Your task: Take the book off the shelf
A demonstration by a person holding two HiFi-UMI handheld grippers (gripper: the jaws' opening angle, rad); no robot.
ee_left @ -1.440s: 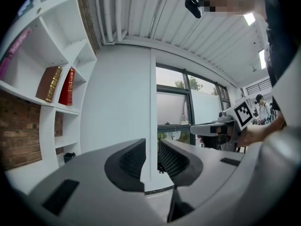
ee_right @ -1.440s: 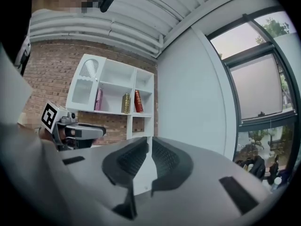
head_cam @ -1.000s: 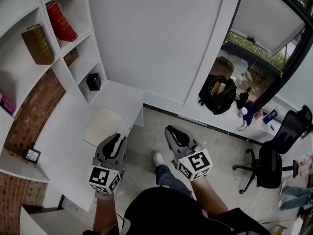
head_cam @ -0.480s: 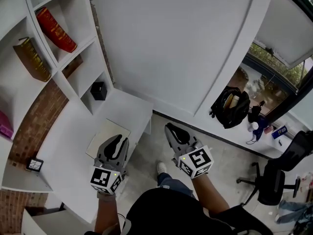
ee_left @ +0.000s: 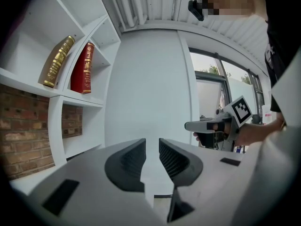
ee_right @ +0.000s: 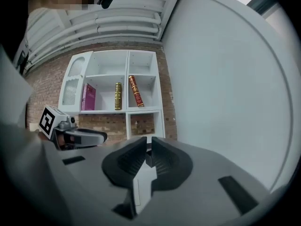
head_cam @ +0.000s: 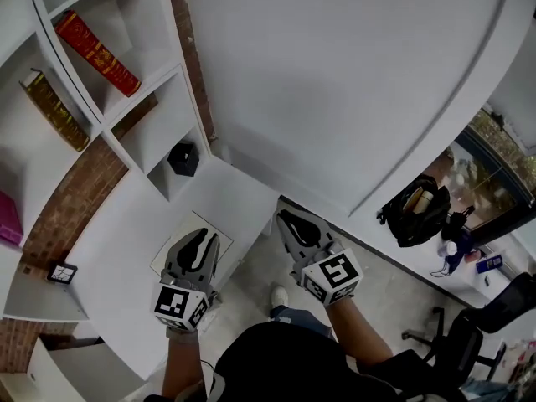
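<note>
Turning toward the white shelf (head_cam: 142, 99), the person has brought its compartments closer and steeper in the head view than a second ago. The backpack (head_cam: 416, 210) by the window has slid off to the right. That suggests the approach is under way, though no reach has begun.

A red book (head_cam: 99, 54) leans in an upper compartment, a gold book (head_cam: 54, 111) leans in the one beside it, and a pink book (head_cam: 8, 220) shows at the left edge. Which one is meant cannot be told. All three are well apart from both grippers.

The left gripper (head_cam: 202, 239) and right gripper (head_cam: 286, 218) stay level in front of the body, over the white bench (head_cam: 117, 258) and the floor, much as before. Each has its jaws closed on nothing.
</note>
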